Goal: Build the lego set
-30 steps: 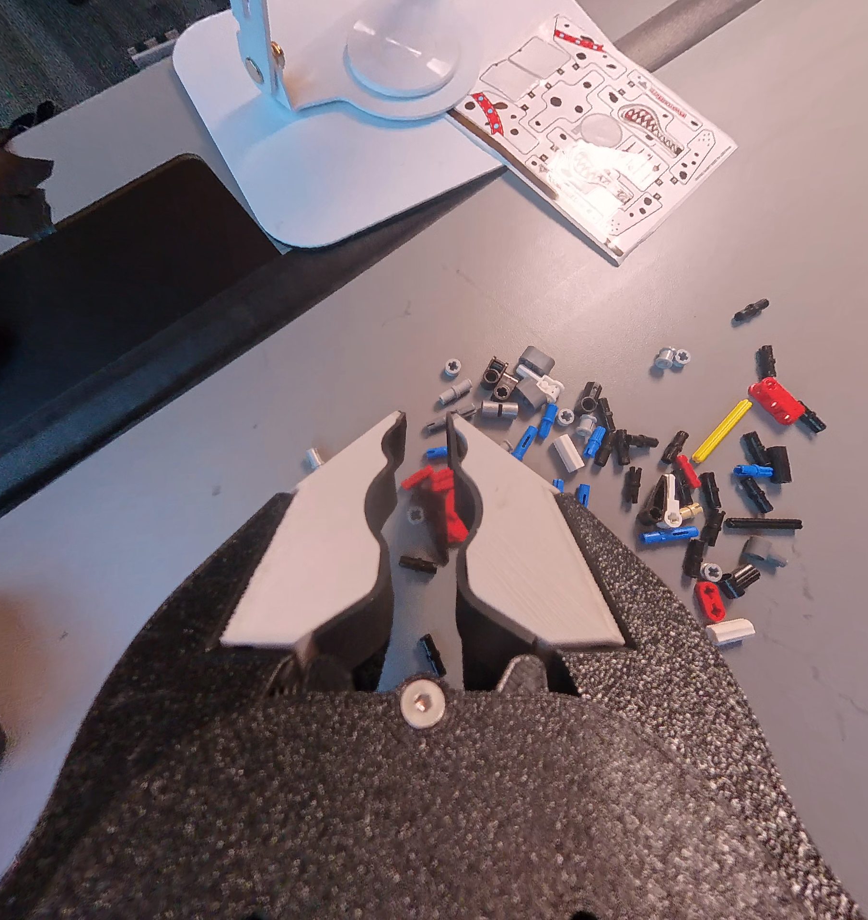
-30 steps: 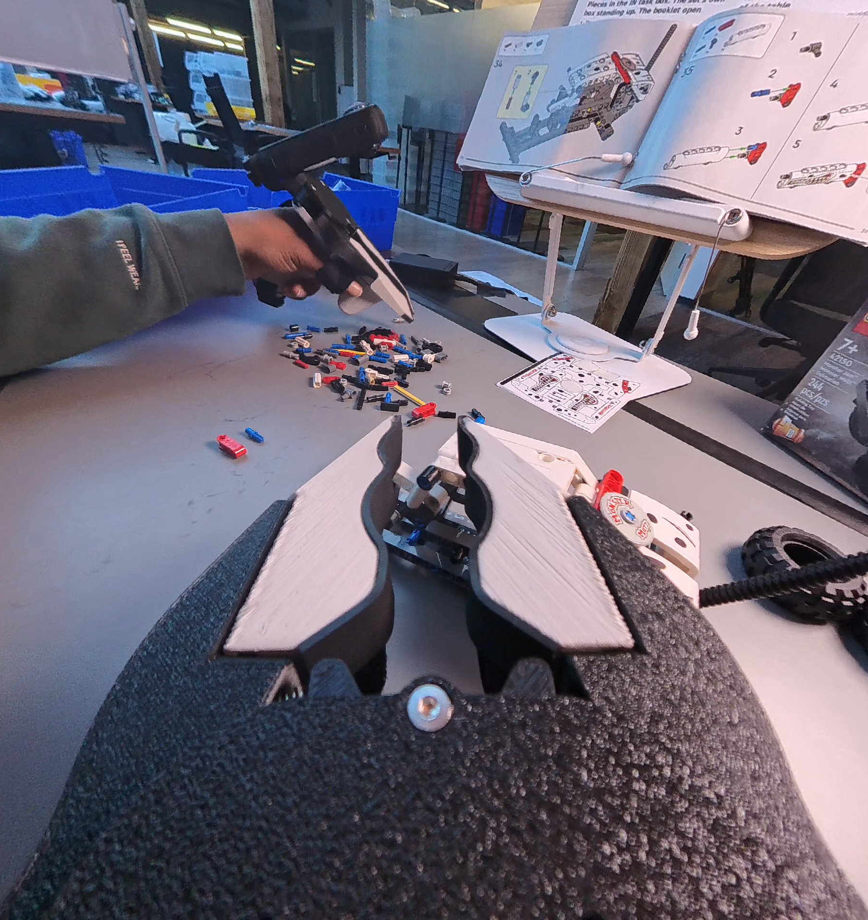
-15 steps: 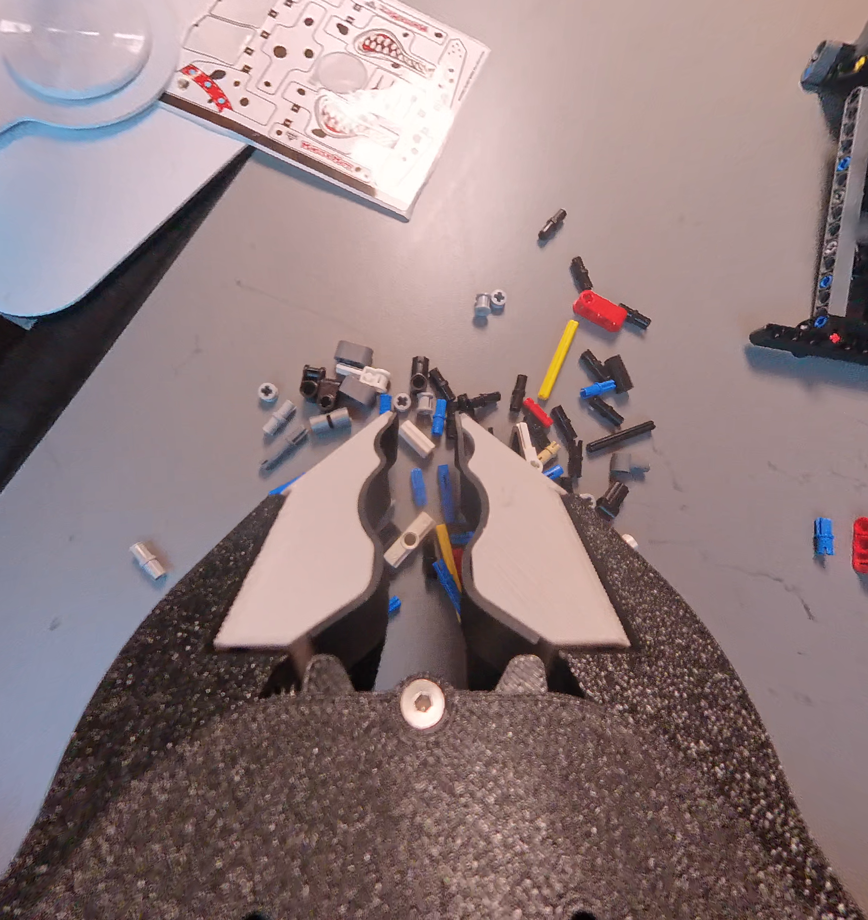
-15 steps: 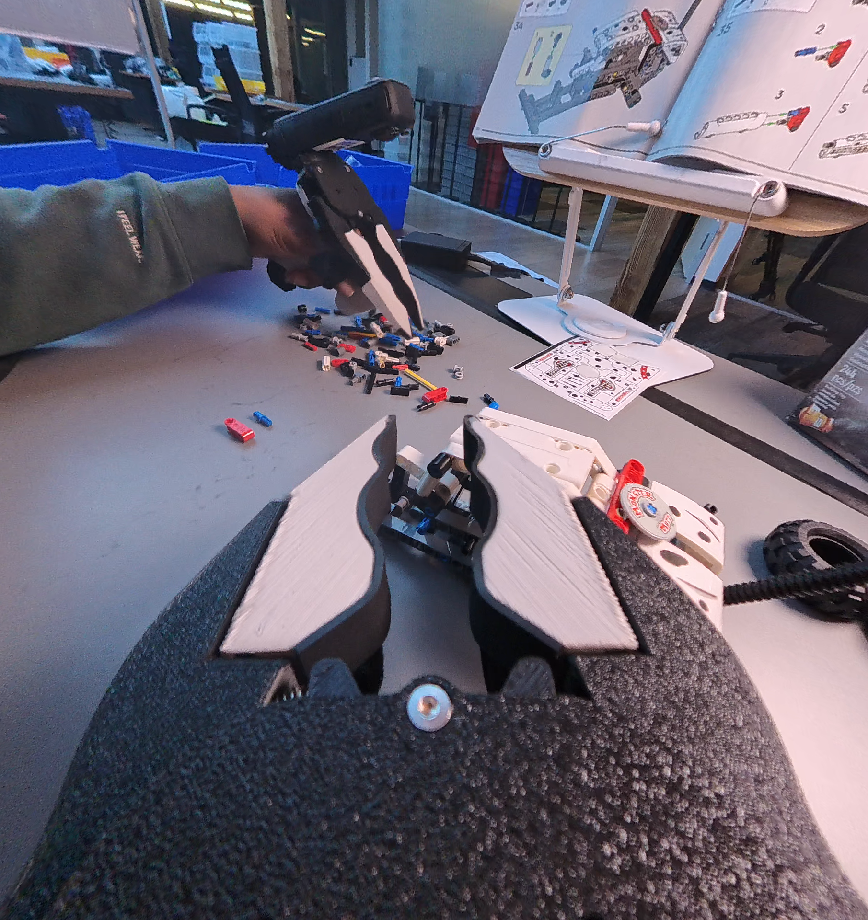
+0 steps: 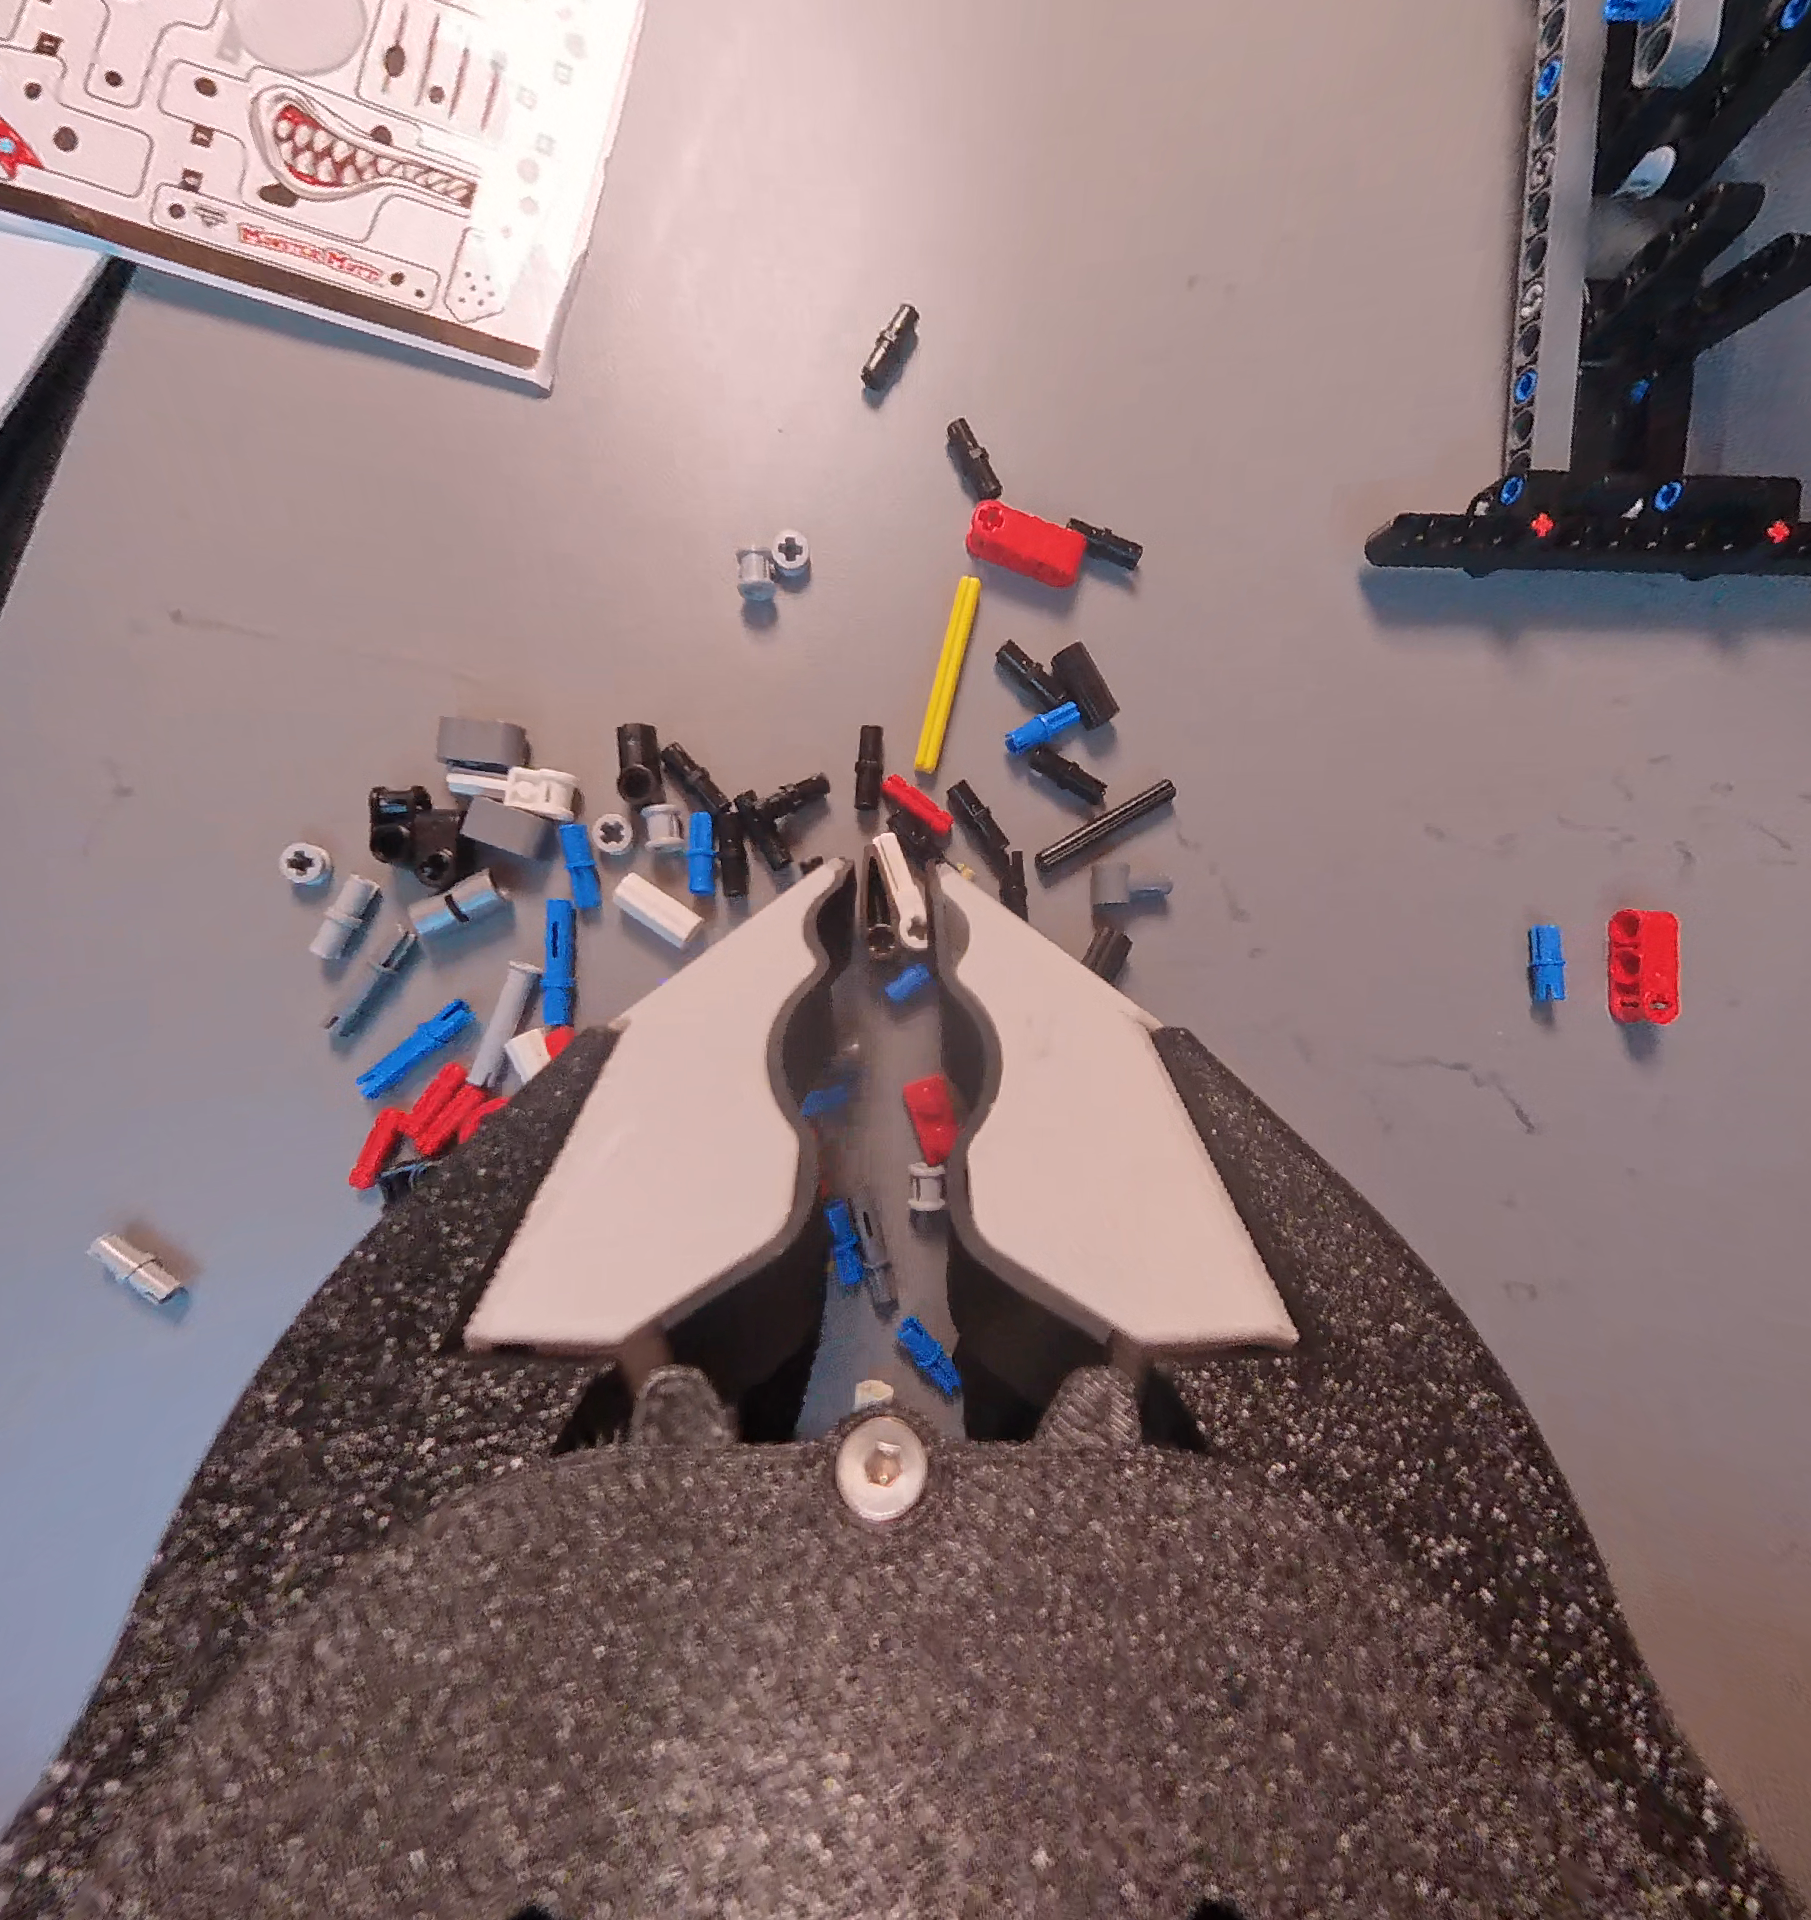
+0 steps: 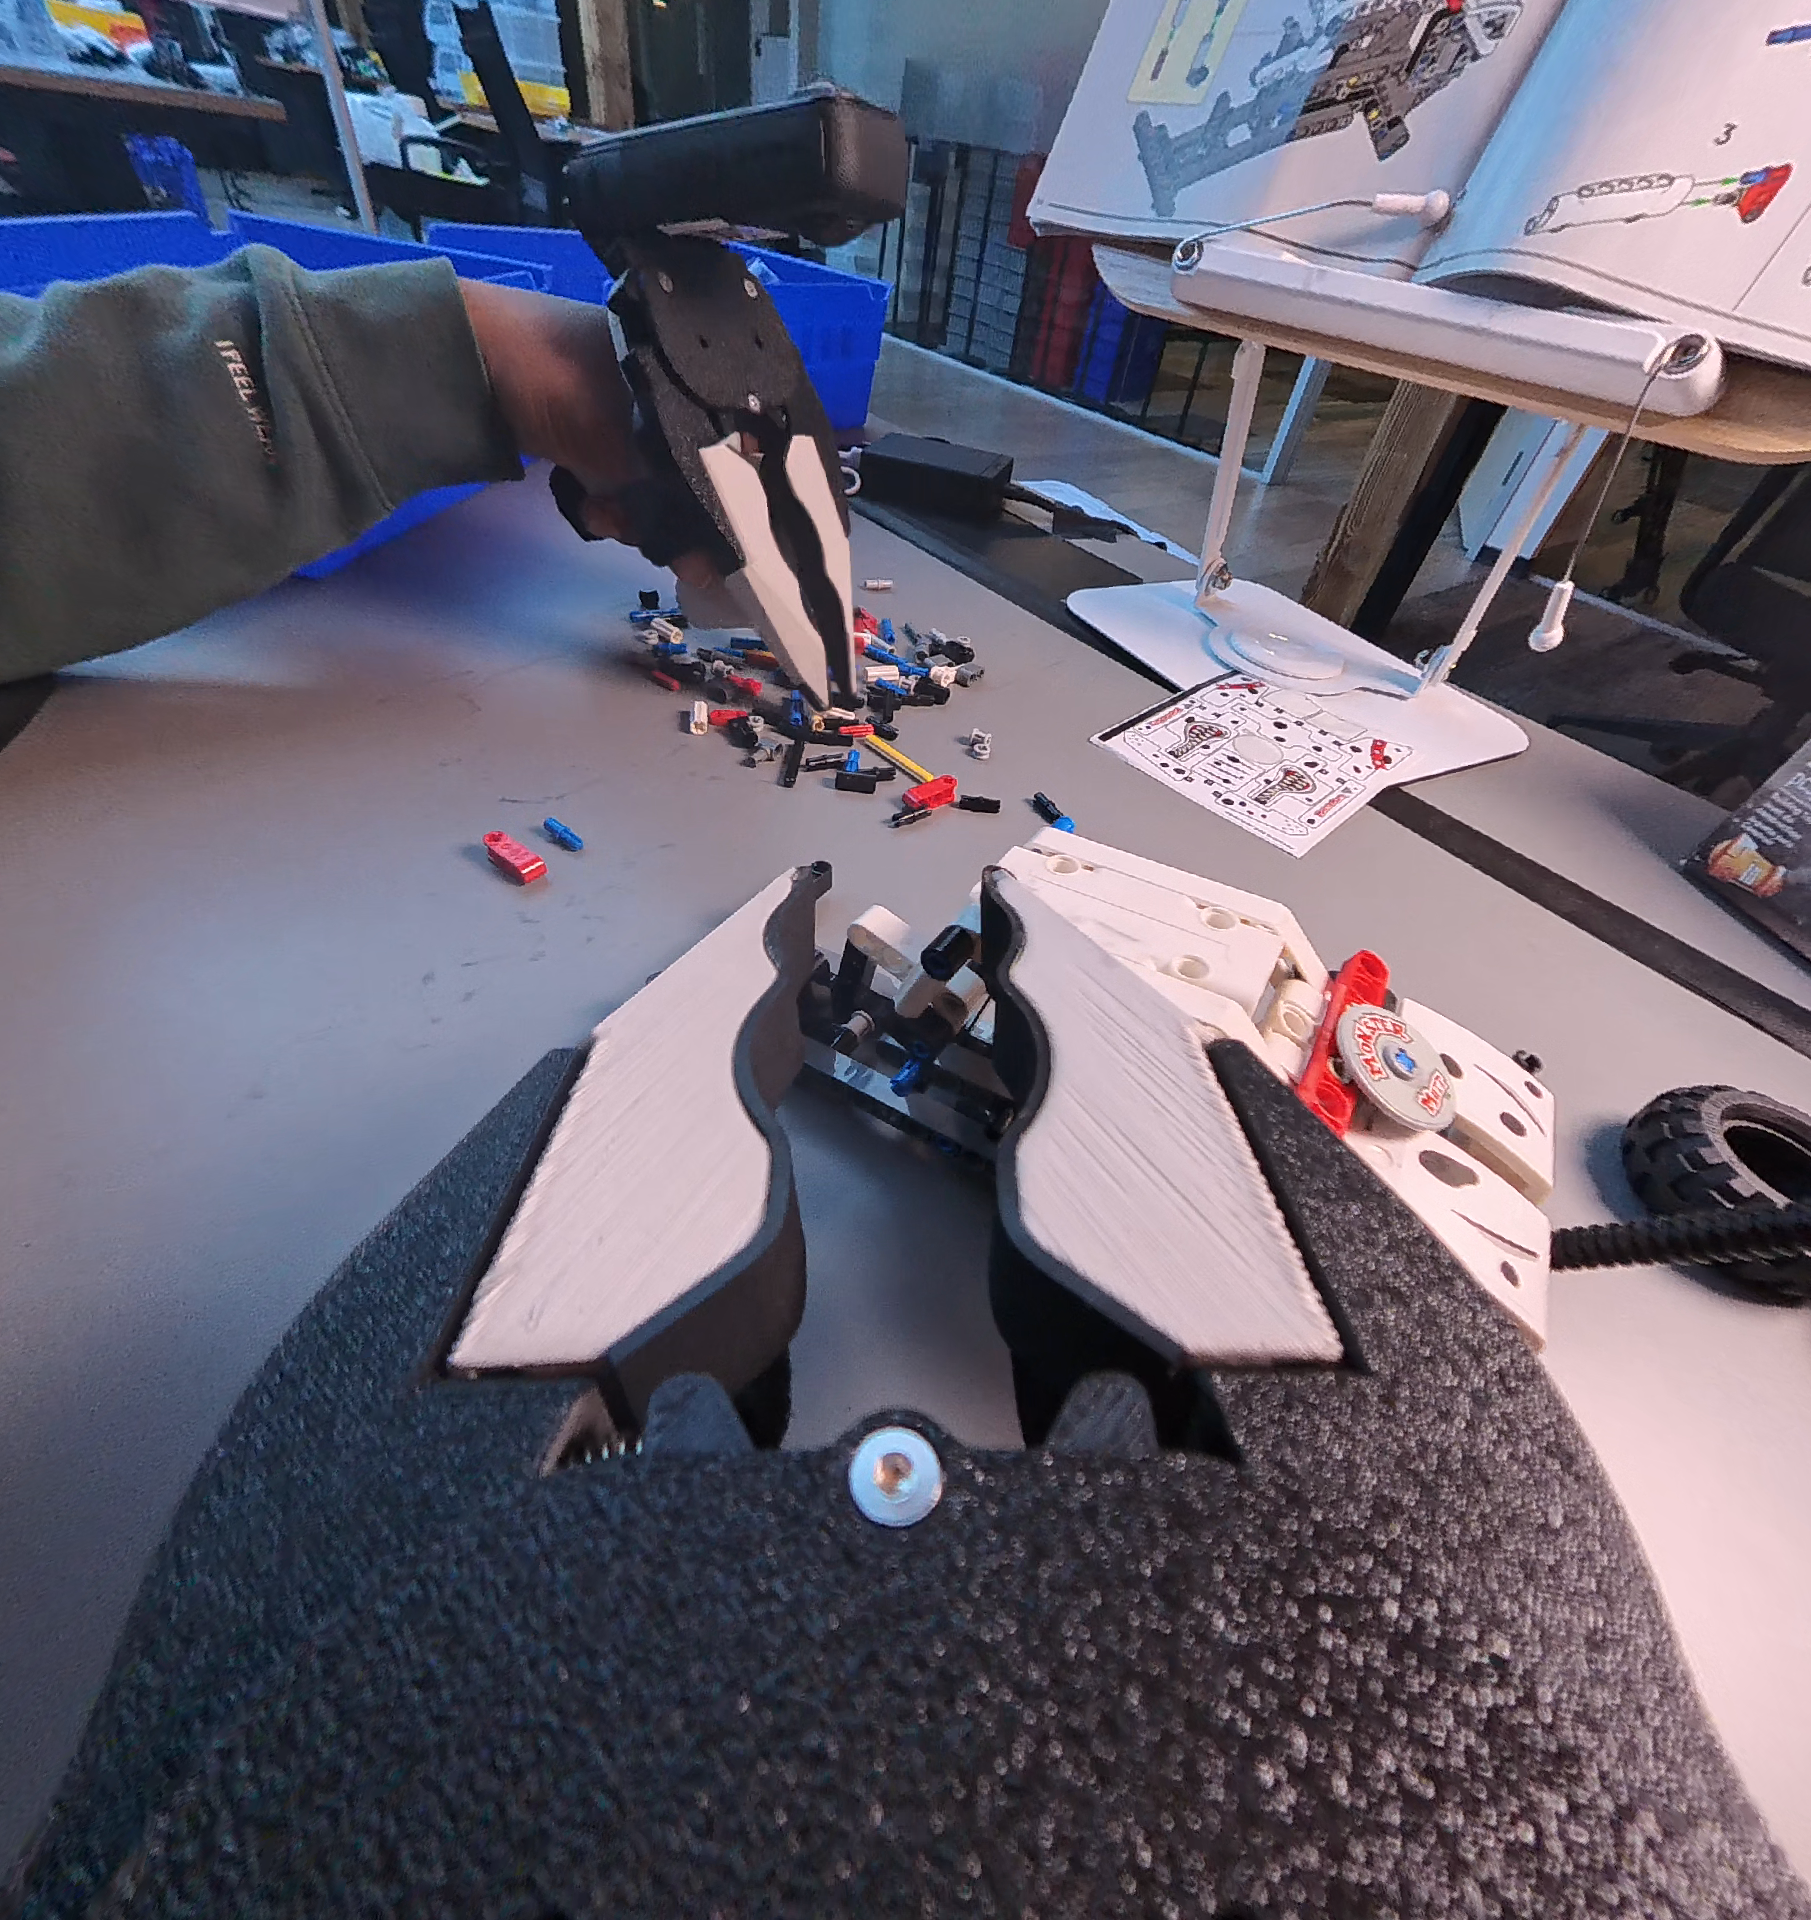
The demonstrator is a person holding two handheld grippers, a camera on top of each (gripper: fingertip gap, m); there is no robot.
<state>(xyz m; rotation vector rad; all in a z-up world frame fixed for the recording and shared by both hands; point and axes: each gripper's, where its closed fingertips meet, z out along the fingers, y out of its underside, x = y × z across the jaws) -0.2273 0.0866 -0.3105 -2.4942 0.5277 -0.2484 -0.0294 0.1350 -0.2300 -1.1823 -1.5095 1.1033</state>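
Note:
My left gripper [image 5: 890, 871] hangs tips-down over a pile of small black, blue, red and grey lego pins and connectors [image 5: 672, 831]. Its jaws stand narrowly apart and press on a black and white connector piece [image 5: 893, 899] between the tips. It also shows in the right wrist view [image 6: 828, 694], touching the pile [image 6: 807, 727]. My right gripper [image 6: 901, 883] is open, its fingers on either side of the black frame of the part-built white, black and red truck model [image 6: 1171, 935]. The model's black beams show in the left wrist view [image 5: 1649, 520].
A red beam [image 5: 1644, 966] and a blue pin [image 5: 1546, 964] lie apart from the pile. A sticker sheet [image 6: 1254, 758], a white stand with the open booklet [image 6: 1503, 125], a black tyre [image 6: 1742, 1153], the set's box [image 6: 1805, 831] and blue bins [image 6: 101, 249] surround the work area. There is about 25 cm between the tips of the two grippers. The blue pin [image 5: 1546, 964] lies around 12 cm away from my left fingertips. It turns up in the right wrist view [image 6: 561, 834] as well.
My left gripper has swung right across the pile, come down onto it and narrowed its jaws around the black and white piece. My right gripper has stayed open at the model.

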